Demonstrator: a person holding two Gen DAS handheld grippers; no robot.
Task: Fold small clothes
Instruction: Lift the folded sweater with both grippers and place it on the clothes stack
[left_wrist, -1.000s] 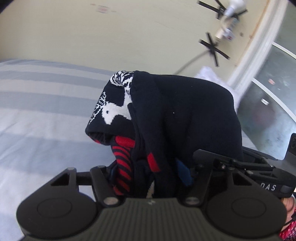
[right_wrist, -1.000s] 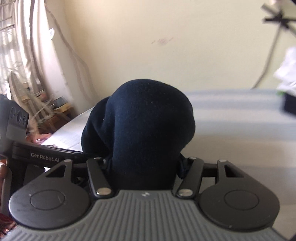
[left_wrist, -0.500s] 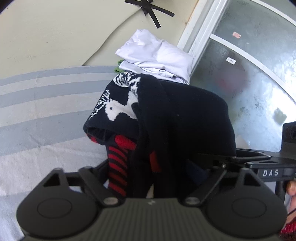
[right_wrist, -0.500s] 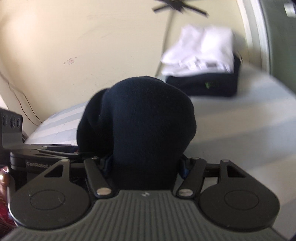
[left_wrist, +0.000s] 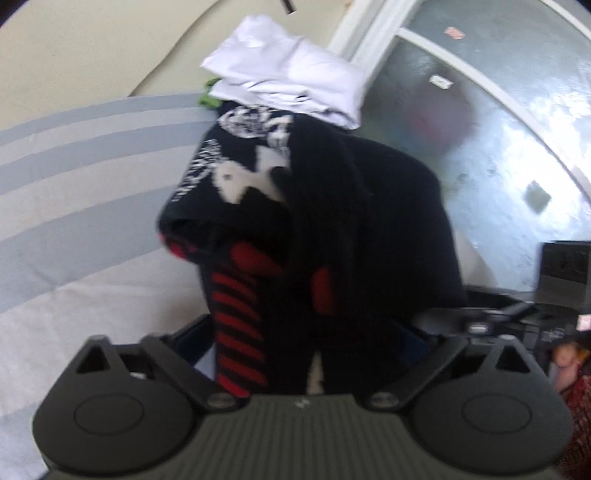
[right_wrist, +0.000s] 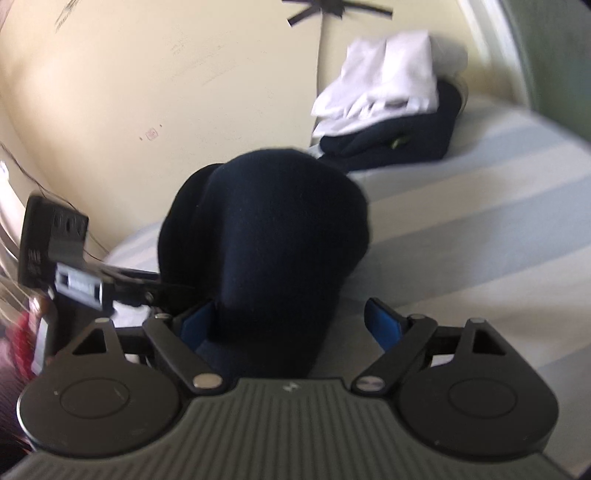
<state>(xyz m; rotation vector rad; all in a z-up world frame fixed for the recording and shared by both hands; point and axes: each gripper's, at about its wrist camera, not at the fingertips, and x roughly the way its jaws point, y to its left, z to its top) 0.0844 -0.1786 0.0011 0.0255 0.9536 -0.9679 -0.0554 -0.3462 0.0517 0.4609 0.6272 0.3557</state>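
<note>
A bundle of dark navy socks (left_wrist: 332, 229) with white pattern and red stripes fills the left wrist view. My left gripper (left_wrist: 303, 343) has its jaws spread wide, with the bundle standing between them. In the right wrist view the same navy bundle (right_wrist: 273, 236) stands between my right gripper's (right_wrist: 291, 325) blue pads (right_wrist: 384, 325), which have parted; the right pad stands clear of the cloth. The other gripper (right_wrist: 66, 273) shows at the left edge.
A stack of folded clothes, white on top (right_wrist: 384, 85) and dark navy below (right_wrist: 399, 140), lies at the far end of the striped grey bed (right_wrist: 480, 221), against the cream wall. A frosted glass door (left_wrist: 498, 140) stands at the right.
Both grippers swung right with the sock bundle, from facing the wall to facing the folded stack. Both sets of jaws have widened around the bundle; the right pad now stands off the cloth.
</note>
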